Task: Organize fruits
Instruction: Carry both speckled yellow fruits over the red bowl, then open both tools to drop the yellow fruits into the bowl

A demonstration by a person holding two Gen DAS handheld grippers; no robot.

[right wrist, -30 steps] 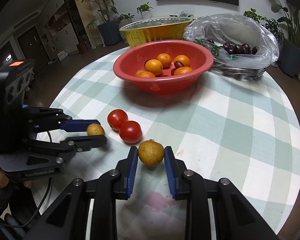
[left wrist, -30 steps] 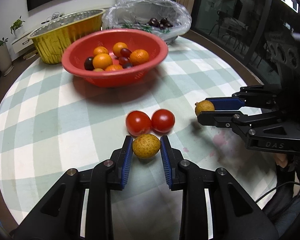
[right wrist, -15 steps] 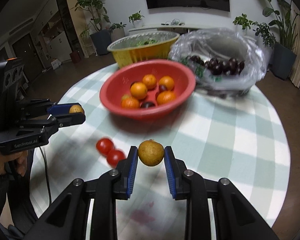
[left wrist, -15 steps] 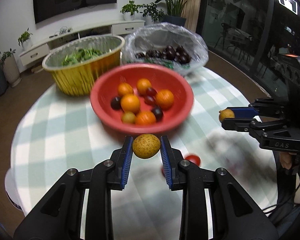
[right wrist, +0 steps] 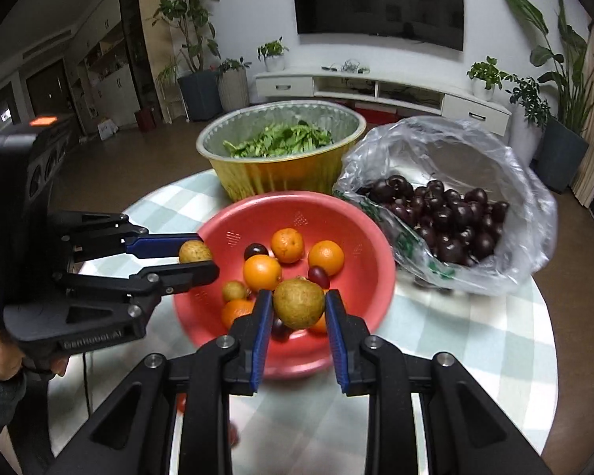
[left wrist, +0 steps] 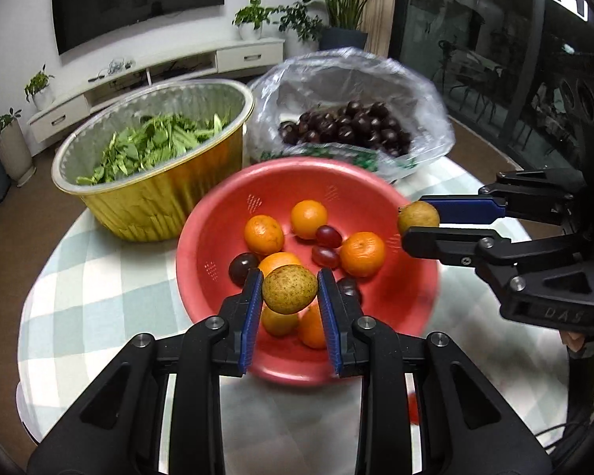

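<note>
My left gripper [left wrist: 290, 289] is shut on a speckled yellow-brown fruit [left wrist: 290, 289] and holds it above the near side of the red bowl [left wrist: 214, 237]. My right gripper [right wrist: 299, 304] is shut on a similar yellow-brown fruit [right wrist: 299, 304], also held above the red bowl [right wrist: 336, 213]. The bowl holds several oranges [left wrist: 263, 234] and dark red grapes [left wrist: 328, 236]. Each gripper shows in the other's view: the right one [left wrist: 417, 217] over the bowl's right rim, the left one [right wrist: 195, 252] over its left rim.
A gold foil bowl of green leaves [left wrist: 154, 146] stands behind the red bowl on the checked round table [left wrist: 99, 277]. A clear plastic bag of dark fruit [left wrist: 348, 122] lies at the back right. A red tomato [left wrist: 414, 415] peeks out under my left gripper.
Both grippers have lifted their fruits off the table and carried them forward, from beside the two tomatoes to above the red bowl.
</note>
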